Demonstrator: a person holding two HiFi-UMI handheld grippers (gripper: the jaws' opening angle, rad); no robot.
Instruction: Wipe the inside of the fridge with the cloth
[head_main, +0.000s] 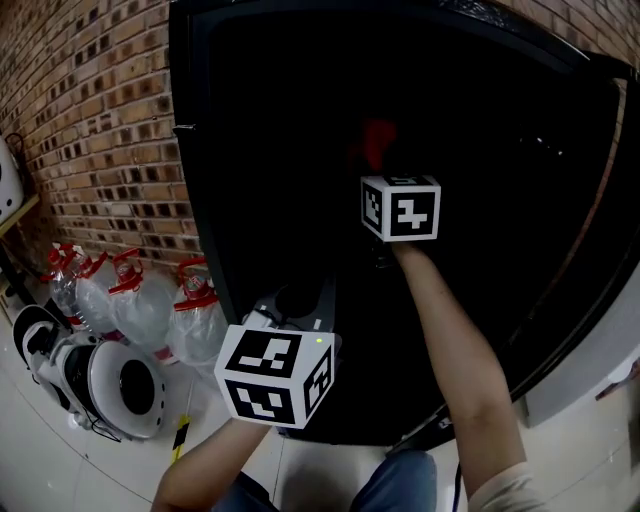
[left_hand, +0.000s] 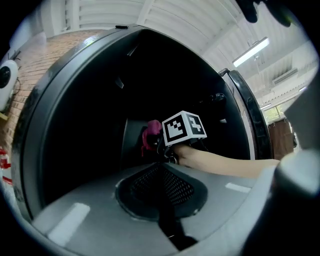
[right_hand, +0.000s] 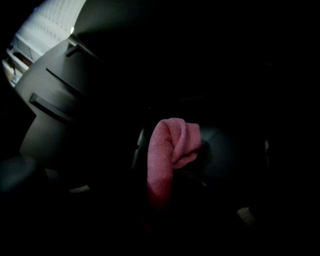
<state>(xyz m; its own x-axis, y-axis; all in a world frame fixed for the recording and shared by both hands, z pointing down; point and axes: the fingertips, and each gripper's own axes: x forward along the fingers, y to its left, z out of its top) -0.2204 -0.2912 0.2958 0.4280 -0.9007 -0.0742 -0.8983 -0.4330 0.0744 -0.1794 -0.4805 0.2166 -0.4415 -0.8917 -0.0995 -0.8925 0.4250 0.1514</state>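
Beside the red brick wall (head_main: 90, 120), the black fridge (head_main: 260, 120) swallows the right gripper (right_hand: 161, 185), jaws clamped on the pink terry cloth (right_hand: 172, 142) pointing far inward, while the left gripper (left_hand: 162, 185) hangs nearer, jaws together, empty.

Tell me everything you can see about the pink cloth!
The cloth is pink and looks soft and fuzzy, like a small towel. It is bunched and folded over at the top, and one long part runs down between the jaws. The right gripper is shut on it and holds it inside the dark fridge. It is very dark in there, so I cannot tell whether the cloth touches a fridge wall, or whether it is wet or dirty.
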